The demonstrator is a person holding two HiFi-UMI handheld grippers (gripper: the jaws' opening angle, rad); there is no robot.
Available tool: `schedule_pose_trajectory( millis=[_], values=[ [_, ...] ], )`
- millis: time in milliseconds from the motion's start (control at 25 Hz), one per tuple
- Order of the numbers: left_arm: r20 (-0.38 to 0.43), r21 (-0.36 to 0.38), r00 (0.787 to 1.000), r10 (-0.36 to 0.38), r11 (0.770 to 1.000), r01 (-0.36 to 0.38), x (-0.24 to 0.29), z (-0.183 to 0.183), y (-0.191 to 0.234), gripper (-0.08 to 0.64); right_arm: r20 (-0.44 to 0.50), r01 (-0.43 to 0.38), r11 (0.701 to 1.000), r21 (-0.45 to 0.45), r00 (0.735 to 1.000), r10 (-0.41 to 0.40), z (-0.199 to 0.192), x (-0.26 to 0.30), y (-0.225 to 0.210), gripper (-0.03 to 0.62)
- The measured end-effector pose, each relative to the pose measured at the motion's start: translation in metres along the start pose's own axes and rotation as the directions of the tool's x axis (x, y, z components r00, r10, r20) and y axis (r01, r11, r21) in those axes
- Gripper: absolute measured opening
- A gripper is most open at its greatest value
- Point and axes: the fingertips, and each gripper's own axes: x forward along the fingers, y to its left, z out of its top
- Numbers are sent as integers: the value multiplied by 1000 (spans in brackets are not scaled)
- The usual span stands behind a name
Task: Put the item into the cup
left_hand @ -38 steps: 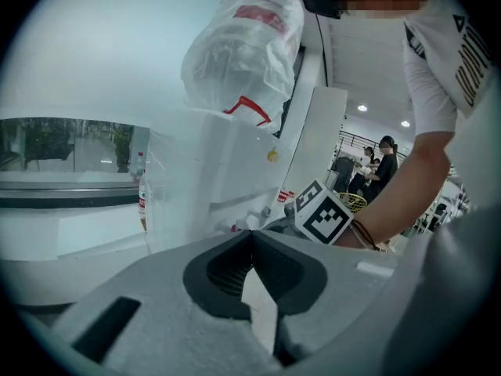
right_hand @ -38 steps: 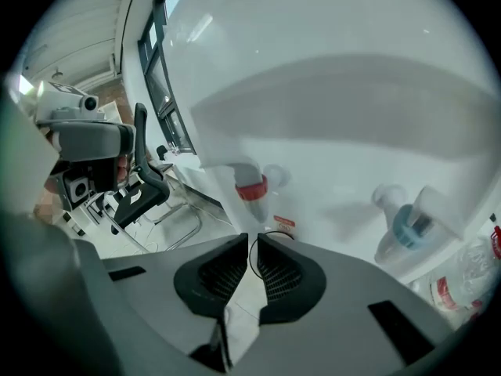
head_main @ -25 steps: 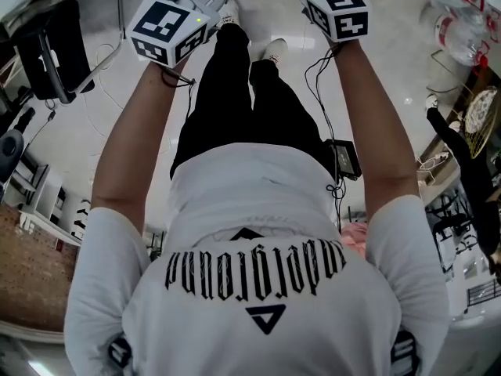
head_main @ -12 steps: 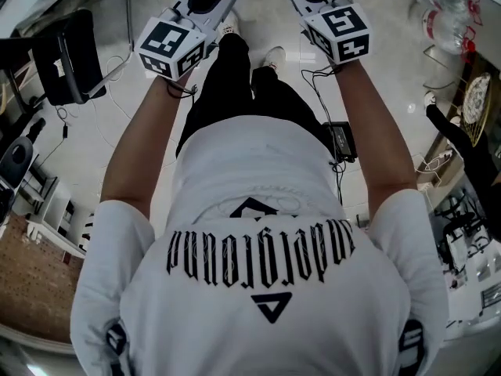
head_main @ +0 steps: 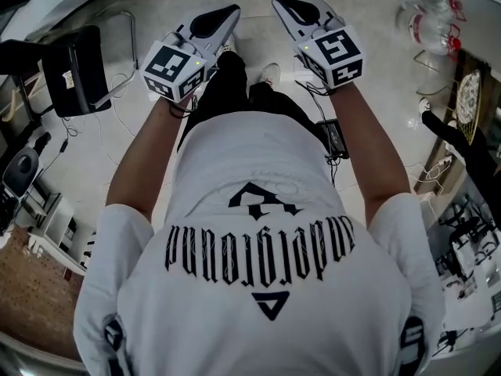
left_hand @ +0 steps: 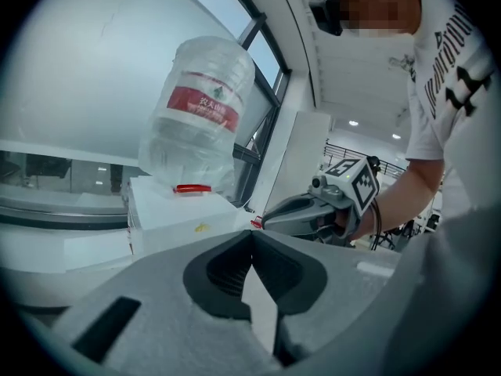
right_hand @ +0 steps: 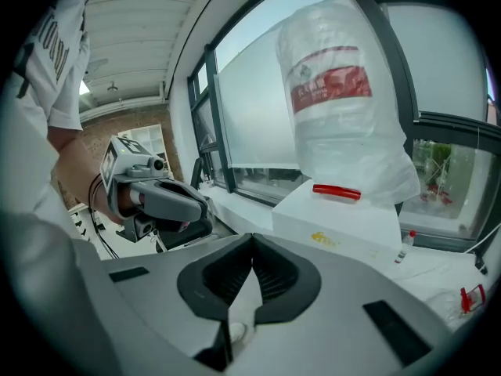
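Claws both closed, tips touching, nothing held. Left claw (head_main: 227, 12) at upper centre-left of head view, right claw (head_main: 283, 3) near it at upper centre, both above my legs (head_main: 235, 92). Left gripper view: jug (left_hand: 200, 112) neck-down on white box (left_hand: 180, 222), upper left of frame; right claw at centre right. Right gripper view: bagged jug (right_hand: 340, 108) upper right, left claw at centre left. Item, cup: in no view, can't place them.

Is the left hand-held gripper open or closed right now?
Shut: the left hand-held gripper has its jaw tips touching, nothing between them.
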Motion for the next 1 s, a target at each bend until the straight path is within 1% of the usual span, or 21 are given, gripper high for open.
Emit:
schedule_pose_trajectory(
  millis=[200,320,440,600,800,1000],
  values=[
    [22,21,1000,17,1000,-17,-12,18,-13,15,43,14,1000,-3,999,-14,18,-31,4,15],
    [34,36,999,18,999,-20,-19,29,-23,15,48,22,1000,-12,999,-21,24,-48,7,15],
    [41,47,999,18,999,-20,-26,37,-32,15,74,27,1000,-14,997,-26,34,-61,11,15],
    [44,60,999,25,998,-28,-33,45,-44,15,76,34,999,-25,997,-32,35,-80,10,15],
    [65,65,996,53,996,-57,-45,65,-63,15,101,40,999,-22,994,-38,42,-107,12,15],
    [90,93,994,69,993,-77,-54,85,-79,15,141,46,998,-36,989,-40,58,-136,17,15]
  ],
)
